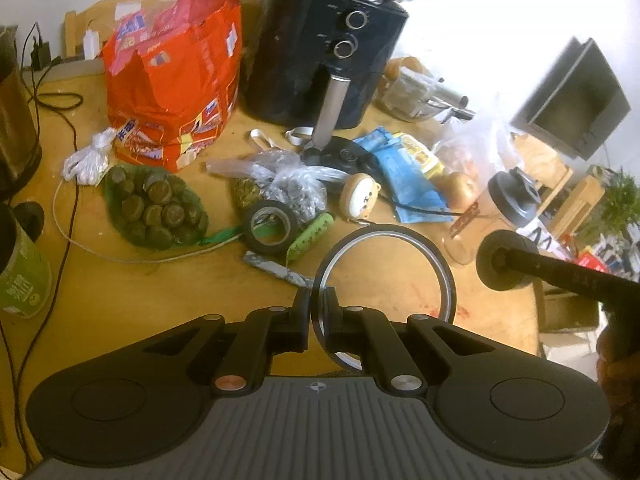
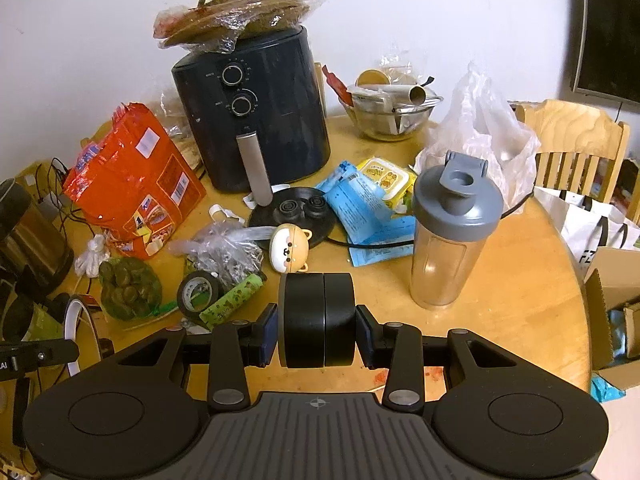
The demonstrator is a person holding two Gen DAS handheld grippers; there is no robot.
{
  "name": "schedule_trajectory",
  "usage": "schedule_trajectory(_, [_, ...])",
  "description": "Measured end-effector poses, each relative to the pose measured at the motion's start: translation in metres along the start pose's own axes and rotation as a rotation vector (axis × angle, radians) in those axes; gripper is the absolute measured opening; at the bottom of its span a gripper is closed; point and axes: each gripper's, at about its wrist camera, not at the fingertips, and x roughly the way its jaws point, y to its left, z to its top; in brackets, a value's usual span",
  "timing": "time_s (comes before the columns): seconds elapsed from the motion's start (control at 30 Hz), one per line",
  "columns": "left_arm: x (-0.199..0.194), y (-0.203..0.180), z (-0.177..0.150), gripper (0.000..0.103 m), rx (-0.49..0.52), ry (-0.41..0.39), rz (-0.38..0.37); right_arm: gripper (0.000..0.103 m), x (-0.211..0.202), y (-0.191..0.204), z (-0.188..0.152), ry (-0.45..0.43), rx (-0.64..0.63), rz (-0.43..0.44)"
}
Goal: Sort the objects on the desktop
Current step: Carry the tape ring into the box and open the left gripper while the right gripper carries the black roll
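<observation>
My left jaws pinch the thin tape ring (image 1: 384,276) at its rim: light, bendy. Right jaws clamp the black puck (image 2: 317,319): stiff, smooth, possibly slippery.

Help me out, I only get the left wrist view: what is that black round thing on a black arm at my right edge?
Observer: The right gripper is clamped on it: a thick black puck with a seam round its middle.
Operator: What's on top of the air fryer? My view cuts it off.
Observer: A crumpled clear bag of flat brown rounds lies on the air fryer.
Operator: Is the shaker bottle closed?
Observer: No. The shaker bottle stands upright with its grey flip cap raised off the spout.
</observation>
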Motion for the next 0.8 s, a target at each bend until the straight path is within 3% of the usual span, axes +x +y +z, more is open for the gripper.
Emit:
schedule_trajectory(0.3, [-0.004, -0.007, -0.030, 0.007, 0.071, 0.011, 0.024, 0.042, -0.010, 0.000, -0.028, 0.037, -0.011, -0.024])
schedule_trajectory(0.8, [0.018, -0.019, -0.067, 0.007, 0.049, 0.164, 0.074, 0.042, 0.001, -0.009, -0.049, 0.160, -0.066, 0.019])
